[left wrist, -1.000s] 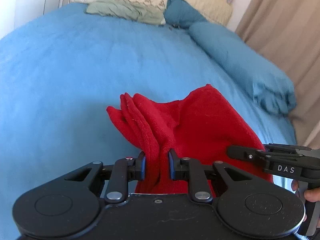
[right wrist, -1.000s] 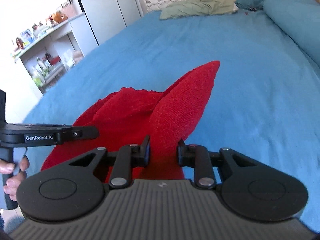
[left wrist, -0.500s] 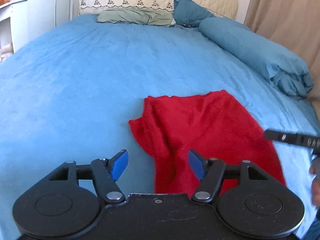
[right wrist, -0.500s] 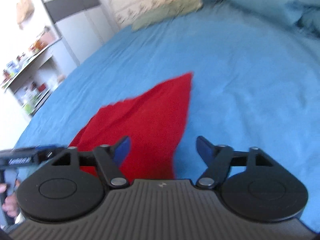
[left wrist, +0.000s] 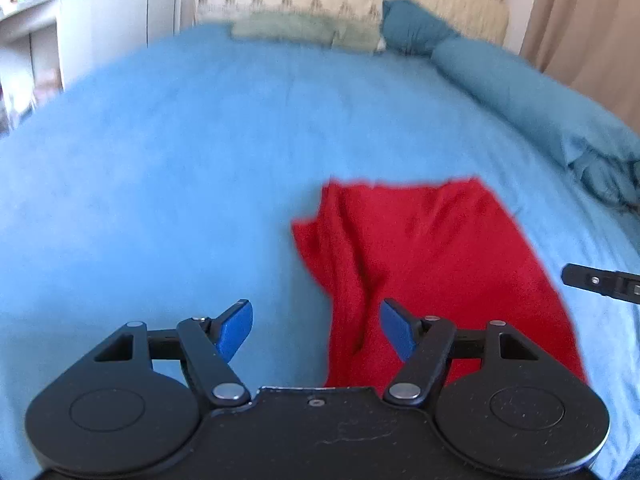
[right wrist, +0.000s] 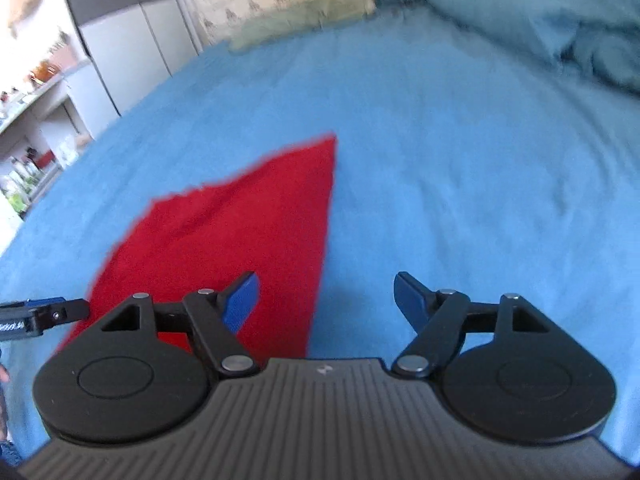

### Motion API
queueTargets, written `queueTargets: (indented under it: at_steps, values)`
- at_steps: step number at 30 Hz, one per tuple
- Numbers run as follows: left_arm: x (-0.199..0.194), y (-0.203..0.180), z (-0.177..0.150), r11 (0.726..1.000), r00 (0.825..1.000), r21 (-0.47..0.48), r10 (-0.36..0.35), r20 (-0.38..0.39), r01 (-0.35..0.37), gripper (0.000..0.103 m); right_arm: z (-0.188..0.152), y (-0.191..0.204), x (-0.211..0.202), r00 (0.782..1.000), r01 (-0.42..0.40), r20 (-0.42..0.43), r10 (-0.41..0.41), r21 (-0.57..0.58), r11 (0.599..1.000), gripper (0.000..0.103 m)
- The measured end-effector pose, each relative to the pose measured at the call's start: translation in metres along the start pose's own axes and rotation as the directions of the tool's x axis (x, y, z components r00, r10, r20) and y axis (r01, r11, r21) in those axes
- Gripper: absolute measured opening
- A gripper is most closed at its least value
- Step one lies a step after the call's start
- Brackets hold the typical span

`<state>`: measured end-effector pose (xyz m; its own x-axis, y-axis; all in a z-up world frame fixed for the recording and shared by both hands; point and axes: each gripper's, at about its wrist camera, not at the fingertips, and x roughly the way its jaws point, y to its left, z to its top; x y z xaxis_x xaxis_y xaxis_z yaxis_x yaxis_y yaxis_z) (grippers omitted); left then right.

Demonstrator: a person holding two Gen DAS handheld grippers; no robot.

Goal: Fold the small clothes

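Note:
A red cloth (left wrist: 432, 264) lies on the blue bedspread (left wrist: 160, 184), wrinkled along its left edge. My left gripper (left wrist: 316, 330) is open and empty, just above the cloth's near left edge. In the right wrist view the red cloth (right wrist: 248, 232) lies flat with a straight right edge. My right gripper (right wrist: 324, 300) is open and empty over that right edge. The tip of the right gripper (left wrist: 600, 282) shows at the right of the left wrist view, and the tip of the left gripper (right wrist: 40, 314) shows at the left of the right wrist view.
A long blue bolster (left wrist: 532, 108) lies along the bed's right side. A green pillow (left wrist: 304, 32) and a teal cushion (left wrist: 412, 26) sit at the headboard. White cupboards and shelves (right wrist: 48, 92) stand left of the bed. A beige curtain (left wrist: 588, 28) hangs at right.
Both grippers were shut on the red cloth one second ago, holding it up. They have opened and let it go, and the cloth now lies on the bed. Both grippers have drawn back.

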<state>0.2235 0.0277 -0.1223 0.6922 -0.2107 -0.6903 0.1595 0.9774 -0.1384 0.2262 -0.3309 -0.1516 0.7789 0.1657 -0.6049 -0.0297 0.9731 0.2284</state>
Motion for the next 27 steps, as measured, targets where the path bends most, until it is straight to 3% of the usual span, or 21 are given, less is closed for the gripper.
queueTargets:
  at_steps: [3,5,7,10,14,19,23,27]
  values:
    - [-0.045,-0.009,0.014,1.0,0.997,0.015,0.018,0.079,-0.02,0.075,0.011,0.017,-0.046,0.999,0.007,0.049,-0.004,-0.051,0.999,0.091]
    - [-0.08,-0.02,0.022,0.998,0.991,0.039,0.043,0.13,-0.048,0.082,0.016,0.03,-0.082,0.998,0.011,0.069,-0.006,-0.081,0.997,0.101]
    - [-0.117,-0.032,0.027,0.995,0.979,0.05,0.08,0.188,-0.091,0.103,0.019,0.042,-0.119,0.995,0.019,0.1,-0.01,-0.093,0.995,0.103]
    - [-0.167,-0.048,0.025,0.993,0.966,0.049,0.091,0.241,-0.105,0.103,0.018,0.059,-0.172,0.986,0.043,0.162,-0.025,-0.108,0.993,0.103]
    - [-0.21,-0.059,0.014,0.993,0.971,0.03,0.109,0.213,-0.118,0.103,0.014,0.08,-0.223,0.984,0.108,0.157,-0.088,-0.124,0.986,0.103]
    - [-0.238,-0.066,-0.011,0.986,0.977,0.019,0.159,0.14,-0.163,0.103,-0.009,0.094,-0.266,0.983,0.172,0.091,-0.16,-0.139,0.975,0.103]
    - [-0.249,-0.073,-0.036,0.979,0.975,0.045,0.193,0.107,-0.199,0.103,-0.031,0.092,-0.277,0.98,0.197,0.004,-0.198,-0.109,0.974,0.103]
    - [-0.252,-0.076,-0.057,0.984,0.984,0.053,0.164,0.067,-0.168,0.103,-0.056,0.09,-0.278,0.974,0.212,-0.064,-0.219,-0.104,0.972,0.103]
